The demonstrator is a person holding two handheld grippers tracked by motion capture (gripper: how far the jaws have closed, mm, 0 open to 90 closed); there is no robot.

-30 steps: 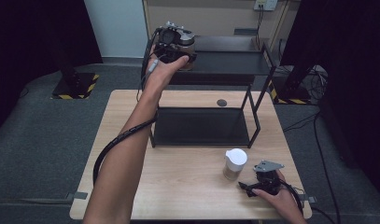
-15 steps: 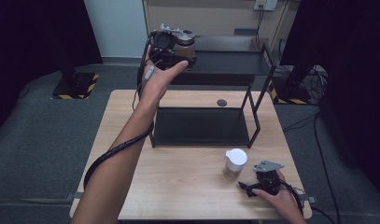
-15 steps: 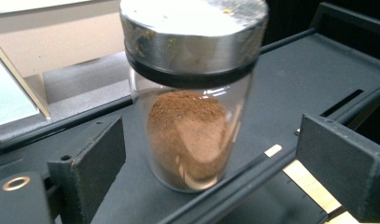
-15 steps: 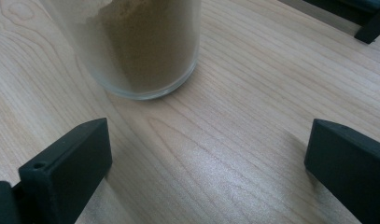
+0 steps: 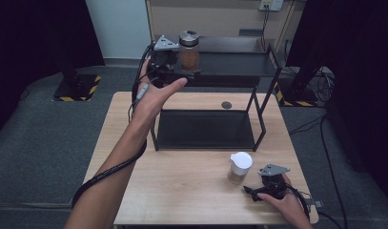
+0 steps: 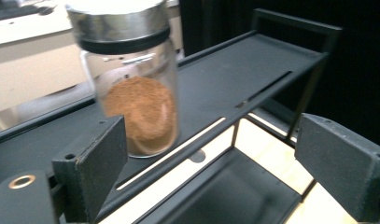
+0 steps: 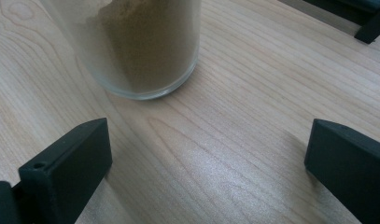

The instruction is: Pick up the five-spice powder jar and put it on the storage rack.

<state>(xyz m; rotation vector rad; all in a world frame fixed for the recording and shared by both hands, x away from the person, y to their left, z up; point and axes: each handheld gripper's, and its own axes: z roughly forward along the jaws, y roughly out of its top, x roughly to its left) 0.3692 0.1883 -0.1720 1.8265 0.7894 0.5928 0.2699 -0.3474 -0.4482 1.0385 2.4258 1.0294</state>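
Note:
A glass jar (image 5: 188, 50) with a silver lid and brown powder stands upright at the left end of the black rack's top shelf (image 5: 234, 63). My left gripper (image 5: 179, 67) hovers just left of it, open. In the left gripper view the jar (image 6: 131, 88) rises beyond the left jaw, with nothing between the jaws. They have just opened off the jar and then come in a little. A white-lidded jar (image 5: 240, 167) of tan powder stands on the table. My right gripper (image 5: 252, 190) rests beside it, open, with the jar's base (image 7: 136, 46) ahead of its jaws.
The rack's lower shelf (image 5: 206, 129) is a bare black tray on the wooden table (image 5: 182, 191). A small dark disc (image 5: 226, 104) lies on the table behind the rack. Grey carpet and dark curtains surround the table.
The left gripper, shut on the silver-lidded jar a second ago, has let it go on the top shelf and drawn back to the left. The right gripper has kept still.

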